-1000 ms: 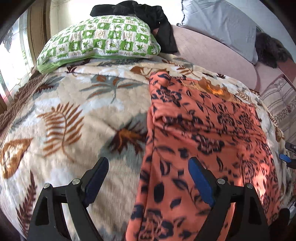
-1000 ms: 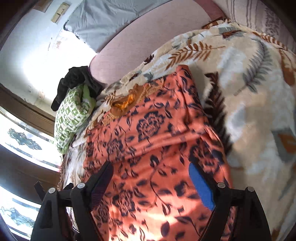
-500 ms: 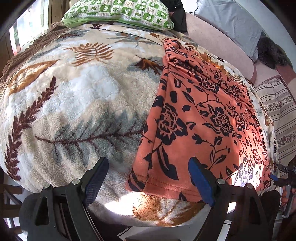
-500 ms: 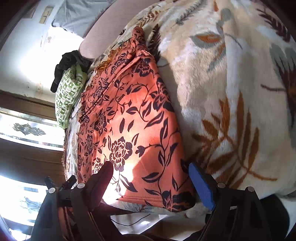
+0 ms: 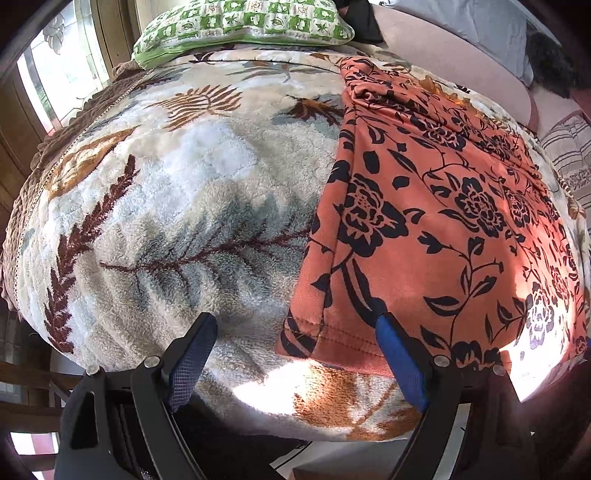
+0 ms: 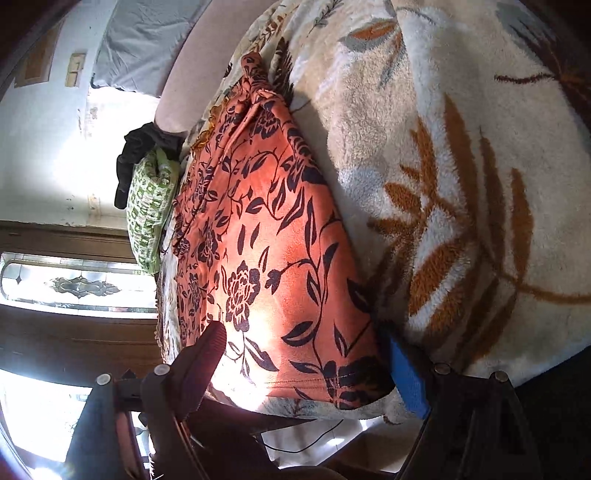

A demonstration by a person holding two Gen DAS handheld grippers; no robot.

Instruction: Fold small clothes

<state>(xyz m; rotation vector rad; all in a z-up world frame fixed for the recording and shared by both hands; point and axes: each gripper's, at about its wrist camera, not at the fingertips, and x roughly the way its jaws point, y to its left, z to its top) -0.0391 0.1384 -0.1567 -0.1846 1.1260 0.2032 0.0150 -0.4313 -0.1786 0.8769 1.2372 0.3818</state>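
Note:
An orange garment with black flowers [image 5: 443,206] lies flat on a fleece leaf-print blanket [image 5: 192,206], its hem at the near edge of the bed. My left gripper [image 5: 295,362] is open, its jaws astride the garment's near left corner, just in front of the hem. In the right wrist view the same garment [image 6: 266,251] runs away from me. My right gripper [image 6: 306,365] is open, its jaws astride the near right corner of the hem. Neither gripper holds any cloth.
A green checked pillow [image 5: 240,22] and a dark garment [image 6: 140,155] lie at the far end. A pink headboard [image 5: 454,55] and grey pillow [image 6: 147,40] stand behind. The bed edge drops off just below both grippers. A window [image 6: 77,284] is on the left.
Both grippers have drawn back from over the middle of the garment to its near hem at the bed edge. Both stay open and the garment has not moved.

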